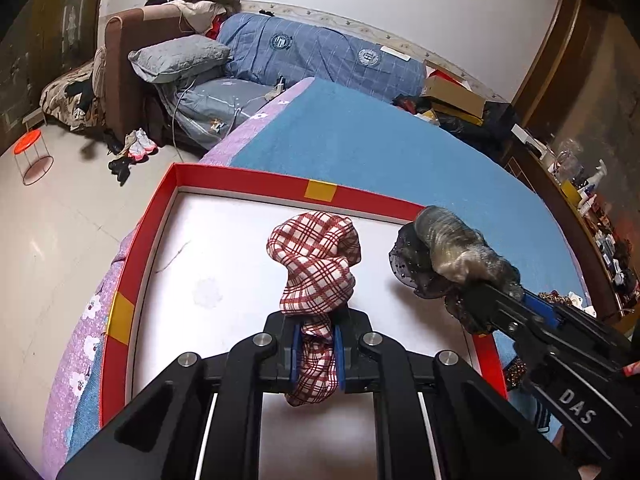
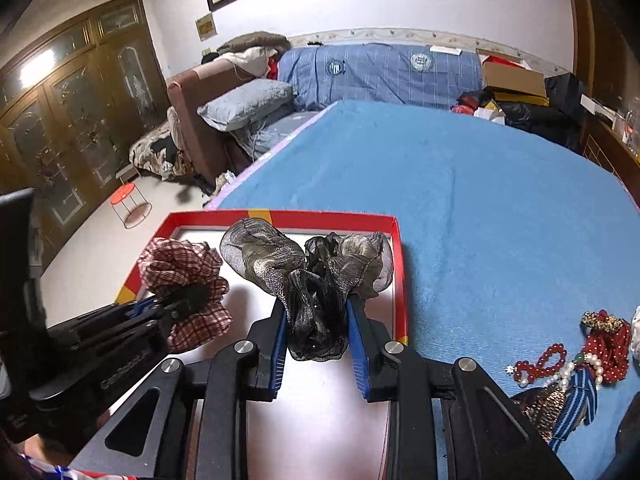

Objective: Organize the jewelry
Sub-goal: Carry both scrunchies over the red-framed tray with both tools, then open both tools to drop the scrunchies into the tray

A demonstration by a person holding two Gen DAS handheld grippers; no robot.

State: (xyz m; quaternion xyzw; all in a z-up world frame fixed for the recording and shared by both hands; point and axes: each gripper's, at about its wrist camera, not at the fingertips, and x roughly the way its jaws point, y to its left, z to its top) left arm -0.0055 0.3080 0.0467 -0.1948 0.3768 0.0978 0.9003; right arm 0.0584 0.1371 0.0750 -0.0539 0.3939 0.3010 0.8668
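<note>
You are holding a red plaid scrunchie (image 1: 316, 264) pinched between the narrow blue pads of your left tool (image 1: 316, 354), and it is hanging over the white floor of the red-rimmed box (image 1: 256, 179) in the lower middle of the left wrist view. Your right tool (image 2: 318, 344) is gripping a dark sheer scrunchie with a gold sheen (image 2: 304, 268), its pads standing a little wider and pressing on the bunched fabric, above the same box in the lower centre of the right wrist view. The two scrunchies are sitting side by side, close but apart, the plaid one to the left in the right wrist picture. The box is lying on a blue bedspread (image 2: 480, 200). At the lower right of the right wrist view, a small heap of jewelry is waiting on the bedspread: a red bead bracelet (image 2: 540, 362), a pearl strand (image 2: 576, 368), a red dotted scrunchie (image 2: 608, 344) and a blue striped band (image 2: 576, 404).
</note>
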